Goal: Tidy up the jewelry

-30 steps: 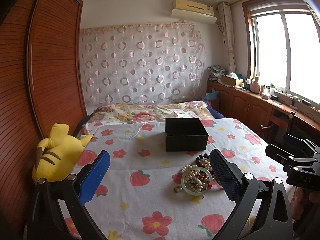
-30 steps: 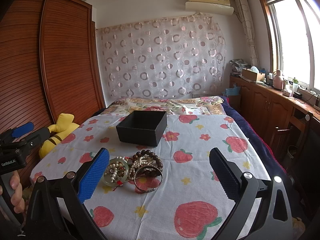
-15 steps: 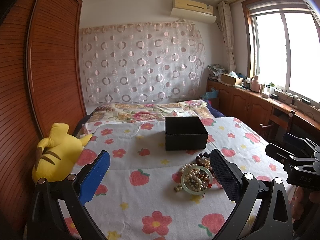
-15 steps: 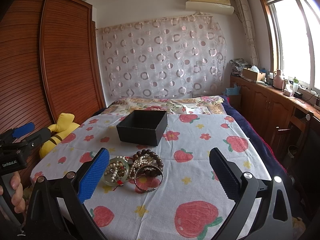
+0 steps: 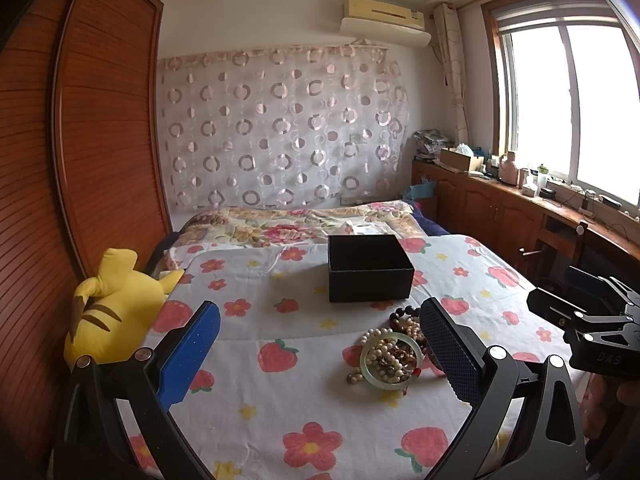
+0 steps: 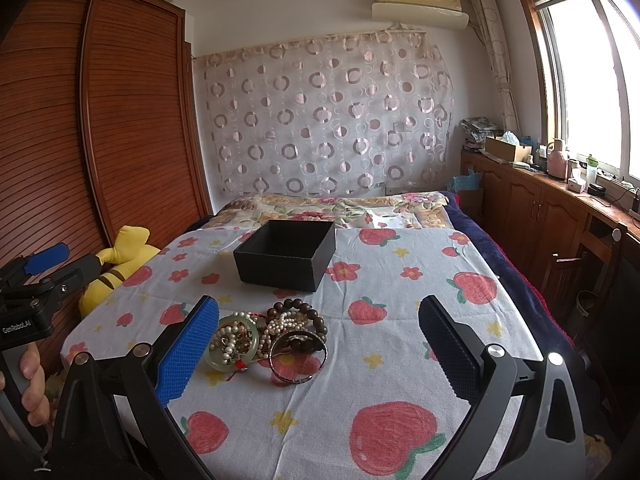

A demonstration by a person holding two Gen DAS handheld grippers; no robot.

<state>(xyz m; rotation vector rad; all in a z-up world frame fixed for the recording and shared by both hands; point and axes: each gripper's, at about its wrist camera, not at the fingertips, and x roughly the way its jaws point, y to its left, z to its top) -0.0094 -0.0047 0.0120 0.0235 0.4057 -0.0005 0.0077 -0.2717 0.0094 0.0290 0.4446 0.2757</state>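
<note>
A heap of jewelry lies on the flowered bed cover: a pale green jade bangle (image 6: 232, 346) with pearls inside, a dark wooden bead bracelet (image 6: 298, 314), a pearl string (image 6: 280, 326) and a silver bangle (image 6: 297, 360). In the left wrist view the heap (image 5: 390, 354) sits by my right finger. An open black box (image 6: 286, 254) (image 5: 370, 266) stands behind it. My left gripper (image 5: 320, 346) is open and empty, left of the heap. My right gripper (image 6: 318, 344) is open and empty, just before the heap.
A yellow plush toy (image 5: 114, 306) lies at the bed's left edge by the wooden wardrobe (image 5: 88, 140). A wooden cabinet (image 6: 540, 216) with clutter and a chair (image 6: 576, 272) stand to the right, under the window. A folded quilt (image 5: 296, 222) lies behind the box.
</note>
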